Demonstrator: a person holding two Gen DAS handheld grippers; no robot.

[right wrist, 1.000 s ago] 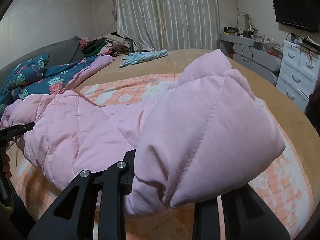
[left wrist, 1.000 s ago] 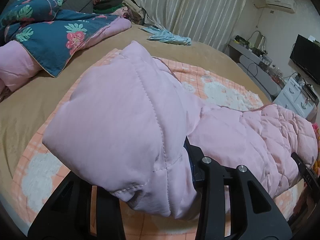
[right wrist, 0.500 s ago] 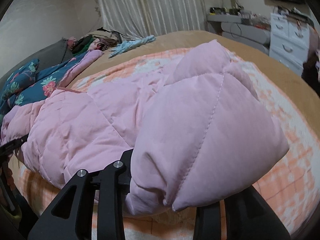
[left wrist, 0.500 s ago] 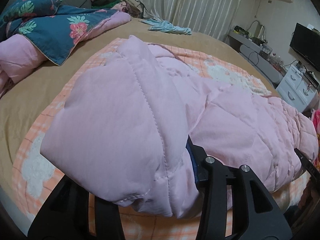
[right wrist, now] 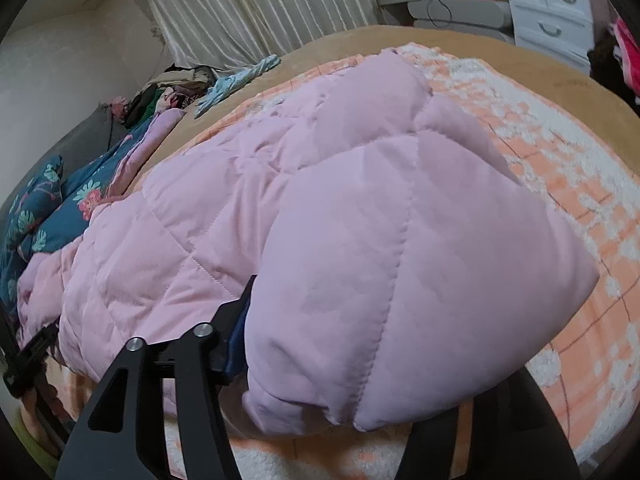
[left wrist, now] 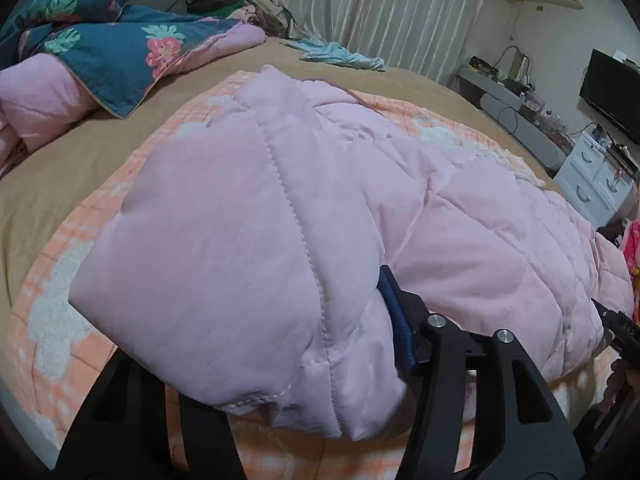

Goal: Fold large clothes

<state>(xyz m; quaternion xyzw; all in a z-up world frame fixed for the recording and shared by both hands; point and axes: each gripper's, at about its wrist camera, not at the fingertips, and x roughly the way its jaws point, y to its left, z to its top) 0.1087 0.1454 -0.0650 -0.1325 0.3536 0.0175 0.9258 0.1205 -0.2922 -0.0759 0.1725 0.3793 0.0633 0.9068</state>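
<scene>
Between the left tongs (left wrist: 280, 384) you are clamping one padded corner of the pink quilted coat (left wrist: 460, 216), and the right tongs (right wrist: 360, 392) are pinching the matching corner at the other end of the same edge. Both corners are bulging up over the jaws and hiding the tips, so watch the stitched seams rather than the fingers. Beyond your grip, the coat is lying as a long puffy roll across the orange-and-white blanket (left wrist: 52, 312) on the bed (left wrist: 72, 160), with the floral duvet (left wrist: 120, 44) and a light blue garment (left wrist: 340, 56) well apart from it. To fold cleanly, you are probably best carrying both corners forward level and together, keeping the edge taut between them. Uneven height would likely skew the fold, and the slick, springy padding may slip if your squeeze is easing.
</scene>
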